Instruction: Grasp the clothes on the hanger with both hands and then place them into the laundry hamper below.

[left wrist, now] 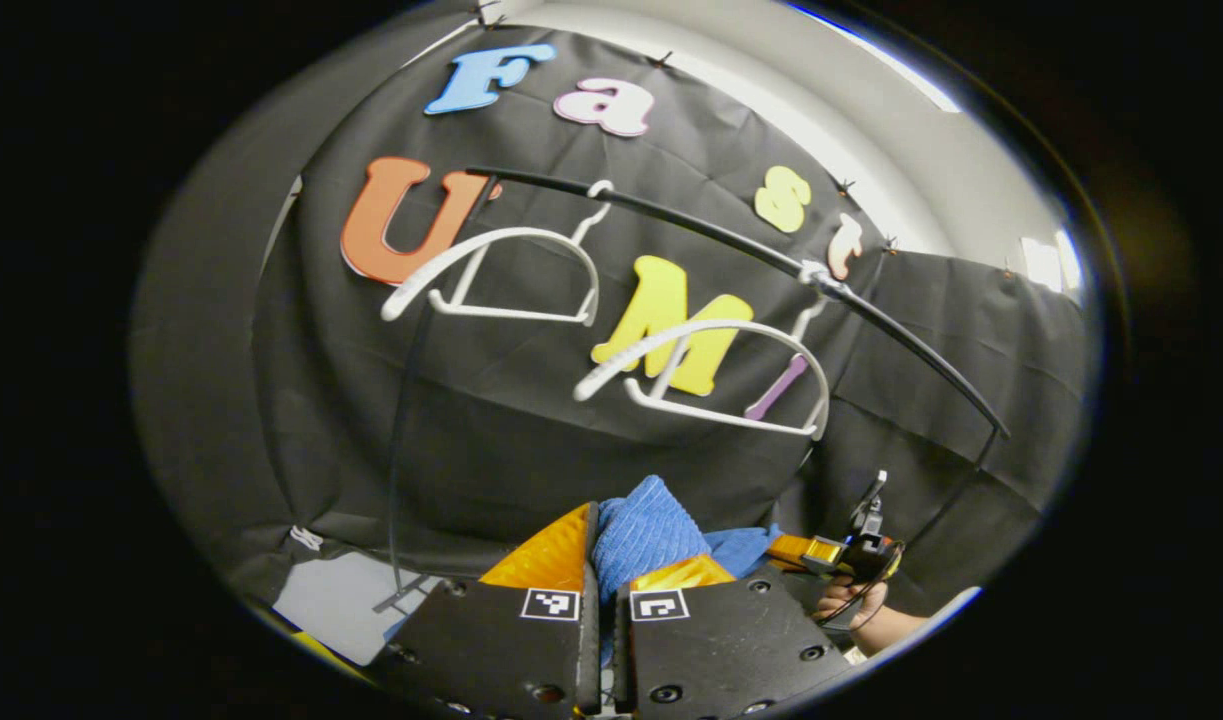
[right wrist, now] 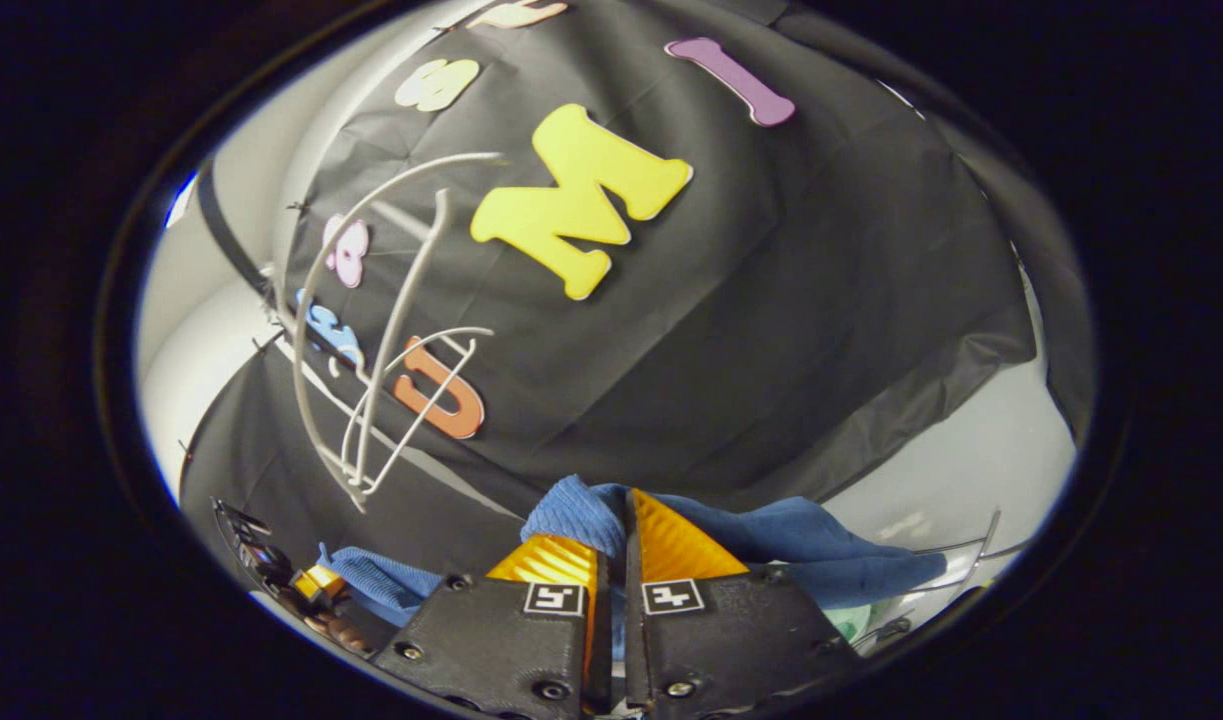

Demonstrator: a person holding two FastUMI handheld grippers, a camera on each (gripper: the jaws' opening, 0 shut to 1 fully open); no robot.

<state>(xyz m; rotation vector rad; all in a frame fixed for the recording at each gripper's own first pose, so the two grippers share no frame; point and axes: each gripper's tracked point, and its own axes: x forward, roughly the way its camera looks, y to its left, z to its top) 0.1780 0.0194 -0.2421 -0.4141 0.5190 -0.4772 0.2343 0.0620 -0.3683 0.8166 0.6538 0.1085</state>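
Holding the blue knitted cloth [left wrist: 643, 530] between them, both grippers are clenched on it: the left gripper [left wrist: 603, 575] pinches a bunched fold at the bottom centre of the left gripper view, and the right gripper [right wrist: 616, 560] grips another fold at the bottom centre of the right gripper view. Two white plastic hangers [left wrist: 511, 275] on the black rail [left wrist: 731, 245] above hang bare, so the garment seems already off. Lowering it into the hamper looks next, both hands descending together before letting go.
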